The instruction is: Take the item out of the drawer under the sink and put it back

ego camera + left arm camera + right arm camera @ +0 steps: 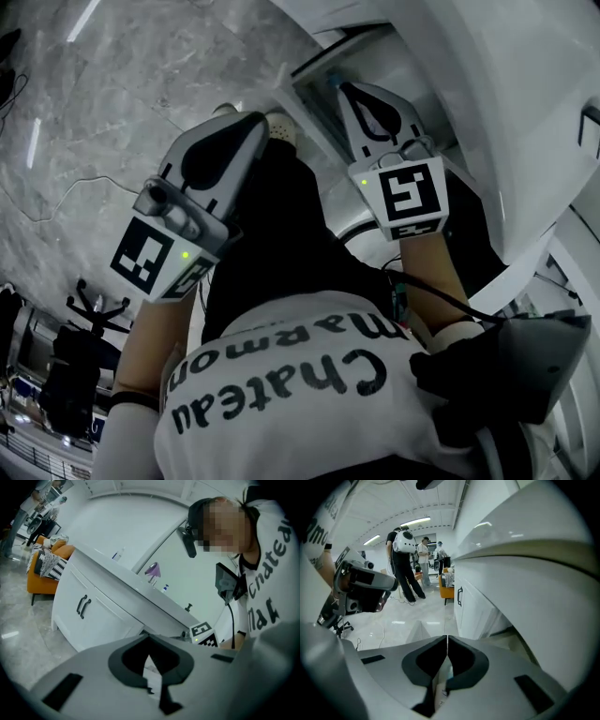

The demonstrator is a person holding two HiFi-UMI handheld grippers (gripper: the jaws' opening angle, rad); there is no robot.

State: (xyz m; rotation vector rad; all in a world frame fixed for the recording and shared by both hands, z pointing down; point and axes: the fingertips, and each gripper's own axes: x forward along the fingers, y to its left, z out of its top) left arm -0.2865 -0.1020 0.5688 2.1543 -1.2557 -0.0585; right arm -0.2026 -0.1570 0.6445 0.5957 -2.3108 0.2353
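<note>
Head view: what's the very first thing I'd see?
The left claw and right claw, grey with black-and-white patterned cubes, fill the middle. The right claw points toward the white cabinet at upper right. Below them sits a white shirt with big black letters.

Staged bathroom inside an open workroom. White vanity cabinet (93, 616) on marble floor (112, 94), orange sofa (42, 571) and people (405, 564) beyond it.
</note>
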